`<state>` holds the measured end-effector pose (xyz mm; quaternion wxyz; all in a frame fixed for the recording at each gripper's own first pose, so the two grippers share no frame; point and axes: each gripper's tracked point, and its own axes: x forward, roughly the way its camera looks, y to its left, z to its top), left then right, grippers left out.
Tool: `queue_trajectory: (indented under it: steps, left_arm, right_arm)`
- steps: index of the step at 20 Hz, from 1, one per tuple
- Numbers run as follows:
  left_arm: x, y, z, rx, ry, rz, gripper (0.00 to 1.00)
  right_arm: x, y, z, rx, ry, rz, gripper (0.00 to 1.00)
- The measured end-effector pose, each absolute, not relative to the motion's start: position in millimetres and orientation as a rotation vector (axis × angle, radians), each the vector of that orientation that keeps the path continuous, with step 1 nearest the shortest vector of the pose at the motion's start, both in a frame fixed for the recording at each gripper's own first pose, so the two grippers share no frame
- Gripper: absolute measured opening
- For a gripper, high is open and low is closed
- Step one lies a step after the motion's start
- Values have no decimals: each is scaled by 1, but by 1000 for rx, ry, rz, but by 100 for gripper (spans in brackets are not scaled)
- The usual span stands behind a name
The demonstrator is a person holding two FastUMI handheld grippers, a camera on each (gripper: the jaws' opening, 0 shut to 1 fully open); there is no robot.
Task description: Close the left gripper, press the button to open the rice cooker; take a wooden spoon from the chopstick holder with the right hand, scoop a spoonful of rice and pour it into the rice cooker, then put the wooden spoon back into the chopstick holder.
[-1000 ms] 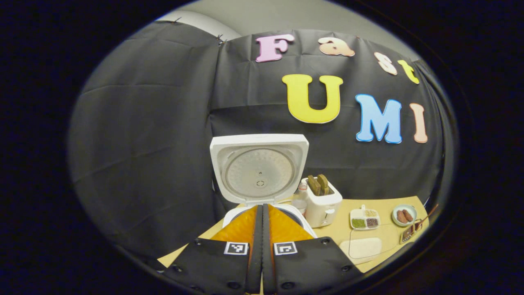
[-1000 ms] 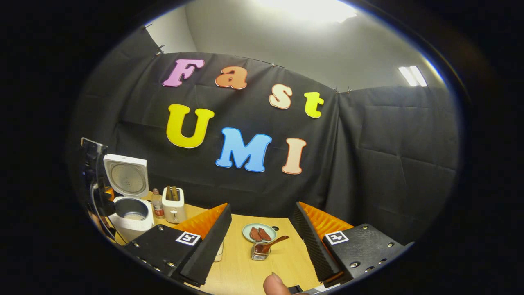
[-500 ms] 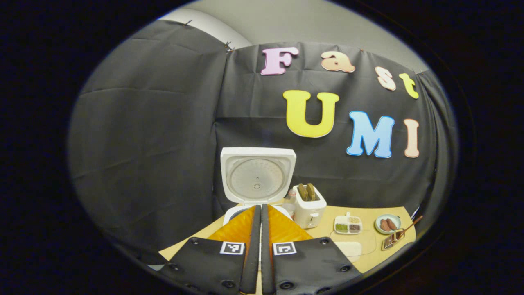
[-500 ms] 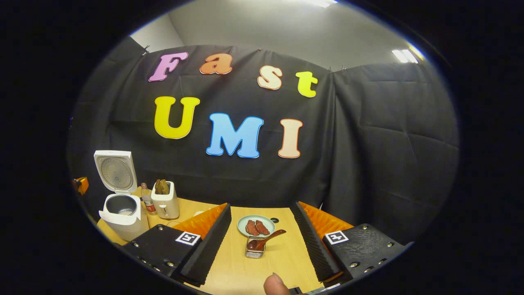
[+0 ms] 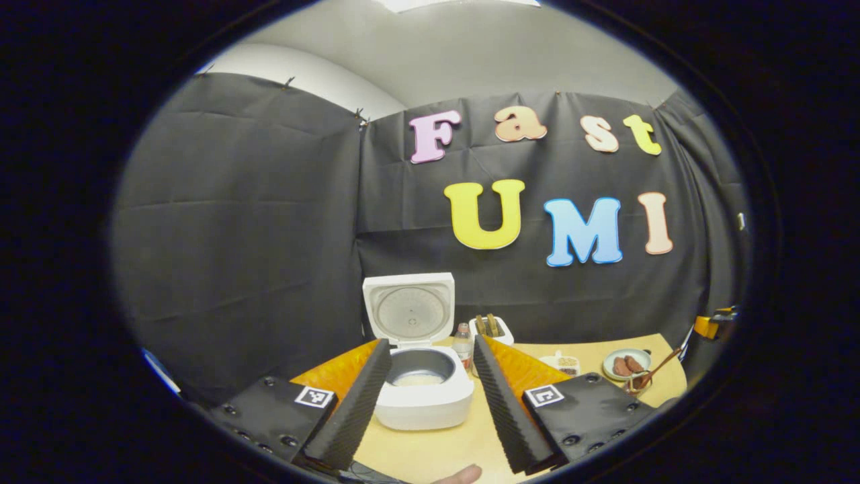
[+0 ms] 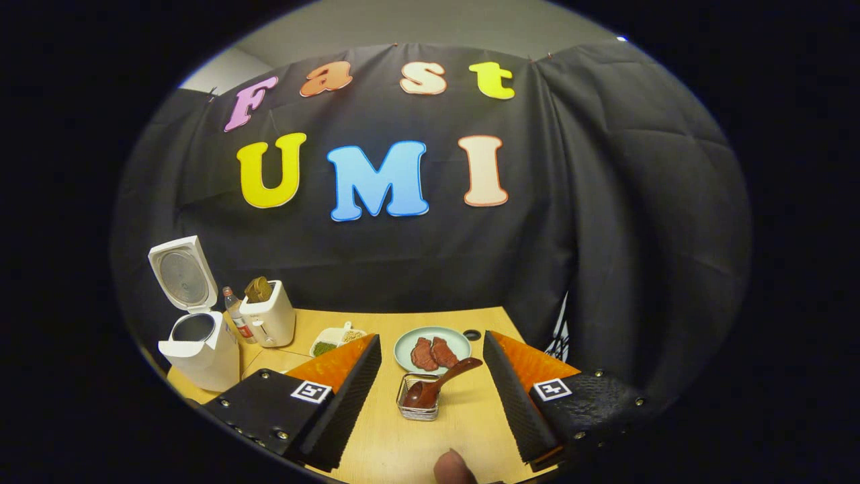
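Rice cooker (image 5: pixel 423 390) stands lid-up between the spread left tongs (image 5: pixel 430 403); right tongs (image 6: pixel 430 396) gape around the wooden spoon (image 6: pixel 440 384).

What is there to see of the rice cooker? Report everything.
The rice cooker is white, boxy with rounded corners, and looks like plastic. It stands on the wooden table near the left end, beside a small bottle and a toaster. Its hinged lid stands open and upright at the back, showing a round, pale inner plate. The dark inner pot holds something pale at the bottom. No gripper touches it.
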<state>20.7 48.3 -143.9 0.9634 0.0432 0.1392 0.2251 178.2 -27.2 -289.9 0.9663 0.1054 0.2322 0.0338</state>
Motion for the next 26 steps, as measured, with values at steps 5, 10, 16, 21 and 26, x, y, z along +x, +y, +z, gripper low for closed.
queue_trajectory:
  steps: [5, 10, 16, 21, 26]
  left_arm:
    - [0, 10, -144, 100, 331, 468, 92]
    - [-4, -7, -137, 128, 368, 472, 93]
    - [-11, -24, -139, 174, 419, 442, 93]
    - [-18, -25, -149, 176, 451, 458, 93]
    - [-22, -23, -145, 175, 445, 475, 92]
  right_arm:
    - [199, -36, -359, 243, 542, 78, 93]
    - [222, -30, -440, 314, 667, 75, 93]
    - [256, -13, -491, 469, 736, 80, 76]
    - [268, -8, -497, 567, 764, 63, 36]
    - [268, 0, -490, 621, 768, 92, 19]
